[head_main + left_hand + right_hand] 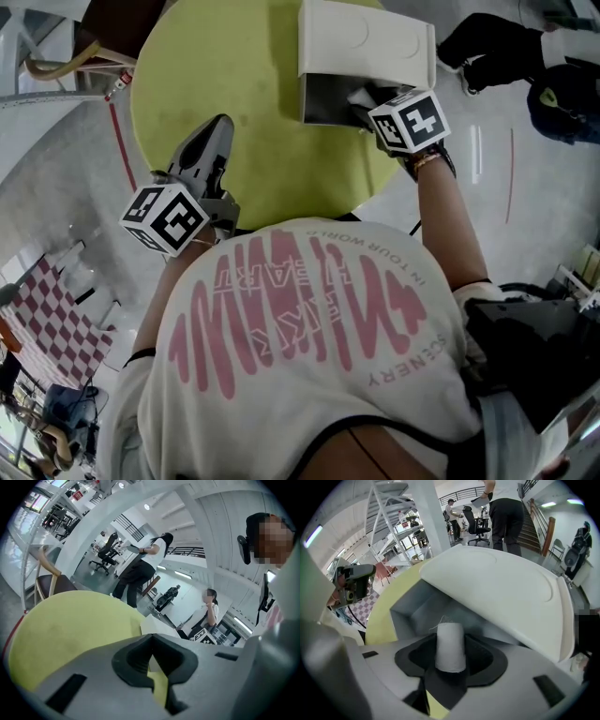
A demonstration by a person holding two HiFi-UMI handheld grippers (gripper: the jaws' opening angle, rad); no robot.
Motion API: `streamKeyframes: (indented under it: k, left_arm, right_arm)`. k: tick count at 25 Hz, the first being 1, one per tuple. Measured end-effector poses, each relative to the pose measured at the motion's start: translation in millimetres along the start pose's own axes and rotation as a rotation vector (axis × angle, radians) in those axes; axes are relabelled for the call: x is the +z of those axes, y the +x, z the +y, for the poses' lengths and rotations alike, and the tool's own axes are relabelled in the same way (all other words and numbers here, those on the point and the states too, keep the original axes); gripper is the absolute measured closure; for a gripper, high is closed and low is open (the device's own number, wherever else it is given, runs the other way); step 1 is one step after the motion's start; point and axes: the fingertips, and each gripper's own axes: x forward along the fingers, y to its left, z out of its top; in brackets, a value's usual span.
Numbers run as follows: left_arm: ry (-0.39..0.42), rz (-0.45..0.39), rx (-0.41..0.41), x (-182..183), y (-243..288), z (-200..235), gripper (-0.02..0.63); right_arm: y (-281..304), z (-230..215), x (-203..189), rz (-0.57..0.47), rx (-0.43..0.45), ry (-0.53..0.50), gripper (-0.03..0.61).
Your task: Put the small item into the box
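– Spool [450, 649] first: where was it?
– Over the open box [412, 613]. It was a small white cone of thread standing between the right tongs [451, 632], with a loose thread end at its far tip. The grey inside of the box lay straight behind it.
– Were those tongs pinching it?
– They stood spread. Dark space showed on both sides of the spool, and I saw no pad pressing on it, though it sat right between them.
– And the lid [366, 37]?
– White, tipped up on the box's far side and leaning over the opening. The right tongs reached steeply down into the box from its near side, their marker cube [410, 120] just outside the near rim.
– What did the box sit on?
– A round yellow-green table [234, 84], with the box close to its edge.
– The left tongs [218, 127]?
– Well to the left of the box and nearer the person, low over the bare table top. They were pressed together with nothing in them; only a sliver of table showed past the pads.
– Anything beyond the box?
– A few people [506, 513], office chairs [476, 527] and a staircase [534, 527], all too far off to say more.
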Motion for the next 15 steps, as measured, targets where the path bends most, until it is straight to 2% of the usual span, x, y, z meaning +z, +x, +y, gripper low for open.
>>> streamKeyframes:
  k: [15]
  left_arm:
    - [0.032,-0.023,0.0,15.4,-4.3,1.3,0.607]
  right_arm:
    - [2.7,9.2,18.3,-0.034,0.028,-0.01,0.339]
